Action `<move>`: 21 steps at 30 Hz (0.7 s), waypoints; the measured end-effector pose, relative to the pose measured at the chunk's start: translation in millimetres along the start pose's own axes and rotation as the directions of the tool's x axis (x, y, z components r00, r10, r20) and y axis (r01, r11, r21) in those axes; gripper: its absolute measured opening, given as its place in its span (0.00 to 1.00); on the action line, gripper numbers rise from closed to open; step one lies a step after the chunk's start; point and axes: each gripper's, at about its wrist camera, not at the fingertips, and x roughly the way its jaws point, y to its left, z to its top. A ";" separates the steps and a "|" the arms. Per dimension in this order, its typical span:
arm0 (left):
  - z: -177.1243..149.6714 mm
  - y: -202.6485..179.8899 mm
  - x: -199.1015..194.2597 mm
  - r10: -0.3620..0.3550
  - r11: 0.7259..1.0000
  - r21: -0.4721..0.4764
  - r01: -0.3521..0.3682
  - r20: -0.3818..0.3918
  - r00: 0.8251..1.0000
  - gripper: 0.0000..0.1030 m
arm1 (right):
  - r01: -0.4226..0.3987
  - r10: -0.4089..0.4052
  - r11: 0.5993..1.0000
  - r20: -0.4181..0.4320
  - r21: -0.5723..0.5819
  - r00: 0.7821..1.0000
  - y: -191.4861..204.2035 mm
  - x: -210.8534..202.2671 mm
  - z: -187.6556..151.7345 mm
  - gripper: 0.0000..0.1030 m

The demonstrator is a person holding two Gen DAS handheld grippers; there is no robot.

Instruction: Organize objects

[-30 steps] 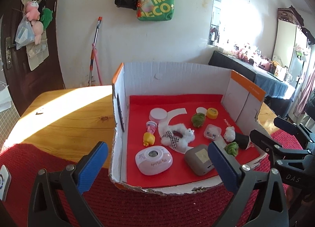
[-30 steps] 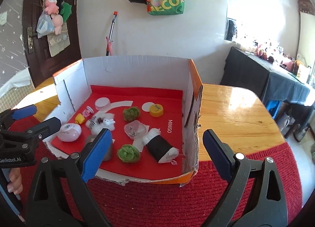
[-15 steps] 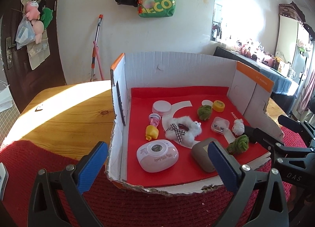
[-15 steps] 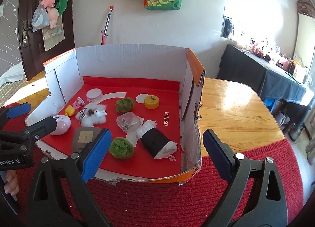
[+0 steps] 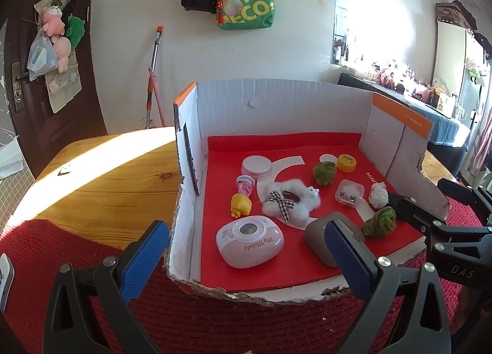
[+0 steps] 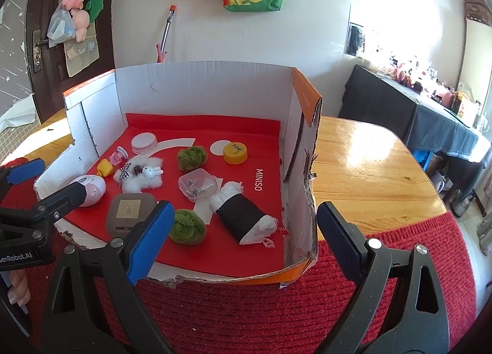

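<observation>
Wooden counter [image 6: 369, 175] carried the cardboard box [image 6: 200, 89]; your left gripper [image 5: 246, 249] and right gripper [image 6: 243, 231] hung released, and the soft, light green pom-pom [image 6: 186, 226] probably wanted a gentle mid-body pinch.

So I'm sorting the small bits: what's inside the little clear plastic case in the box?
The clear case holds a few small dark and silvery pieces, too small to identify. Its lid is on, and whatever lies beneath them is hidden.

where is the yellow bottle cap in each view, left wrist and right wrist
Left wrist: yellow bottle cap right of centre, far part of the red floor.
Right wrist: the cap just left of centre, near the box's right wall.
Shared landmark: the white paper disc right beside it.
</observation>
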 end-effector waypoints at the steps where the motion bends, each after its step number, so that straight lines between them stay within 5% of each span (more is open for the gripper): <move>1: 0.0 0.0 0.2 0.000 1.000 0.000 0.000 0.000 1.000 1.00 | 0.000 0.000 1.000 -0.003 0.002 1.000 -0.3 0.3 0.0 0.92; 21: -0.2 3.0 1.5 0.001 1.000 -0.010 -0.001 -0.009 1.000 1.00 | -0.002 0.002 1.000 -0.018 0.009 1.000 -3.1 1.6 -0.6 0.92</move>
